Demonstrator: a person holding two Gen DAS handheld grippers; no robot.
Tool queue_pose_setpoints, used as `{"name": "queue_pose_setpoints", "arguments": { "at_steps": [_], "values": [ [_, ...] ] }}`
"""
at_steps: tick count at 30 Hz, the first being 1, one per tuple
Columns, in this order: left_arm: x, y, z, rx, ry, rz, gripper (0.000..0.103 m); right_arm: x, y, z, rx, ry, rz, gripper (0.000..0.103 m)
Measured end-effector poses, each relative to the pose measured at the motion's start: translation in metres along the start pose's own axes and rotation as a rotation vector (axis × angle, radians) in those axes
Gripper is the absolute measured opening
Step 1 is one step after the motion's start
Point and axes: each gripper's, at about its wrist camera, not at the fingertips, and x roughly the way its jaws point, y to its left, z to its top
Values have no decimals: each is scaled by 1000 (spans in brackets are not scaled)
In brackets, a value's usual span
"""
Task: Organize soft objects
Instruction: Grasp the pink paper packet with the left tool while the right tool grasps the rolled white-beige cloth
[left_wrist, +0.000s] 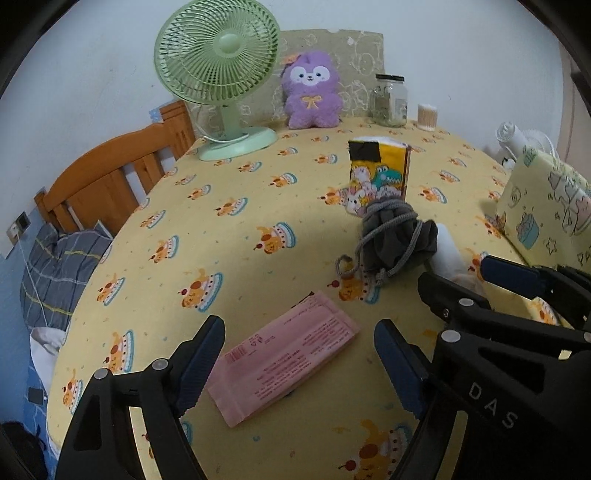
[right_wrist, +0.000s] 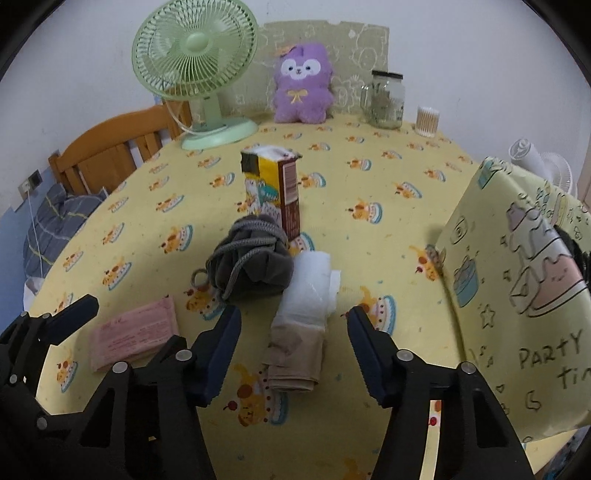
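**Both grippers open over the soft things near the front of the surface**

Left wrist view: your left gripper (left_wrist: 299, 363) has its jaws spread wide, straddling the flat pink packet (left_wrist: 284, 365) that lies askew on the yellow cake-print surface (left_wrist: 221, 236) near its front edge. Beyond it sits the grey drawstring pouch (left_wrist: 395, 236), bunched and slumped, its cord looping out to the left. A white roll (left_wrist: 448, 254) touches the pouch's right side. The right gripper (left_wrist: 476, 280) reaches in from the right, by the roll. The surface's left half lies bare back to the green fan (left_wrist: 218, 74).

Right wrist view: your right gripper (right_wrist: 293, 354) also has its jaws wide apart, either side of the beige folded cloth (right_wrist: 293, 362), which joins the white roll (right_wrist: 310, 291). The pouch (right_wrist: 255, 258) rests against the upright tissue box (right_wrist: 275, 184). The patterned bag (right_wrist: 517, 288) stands close along the right edge. The purple plush (right_wrist: 301, 85) sits at the back edge.
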Motion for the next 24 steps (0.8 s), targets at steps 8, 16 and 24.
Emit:
{"name": "queue_pose_setpoints", "arguments": {
  "at_steps": [8, 16, 24],
  "values": [
    [7, 14, -3, -22, 21, -12, 86, 10, 3, -2, -2, 38, -33, 41],
    [7, 12, -1, -36, 36, -87, 59, 10, 1, 0, 17, 35, -31, 30],
    [4, 3, 0, -39, 44, -102, 41, 5, -2, 0, 25, 28, -26, 29]
  ]
}}
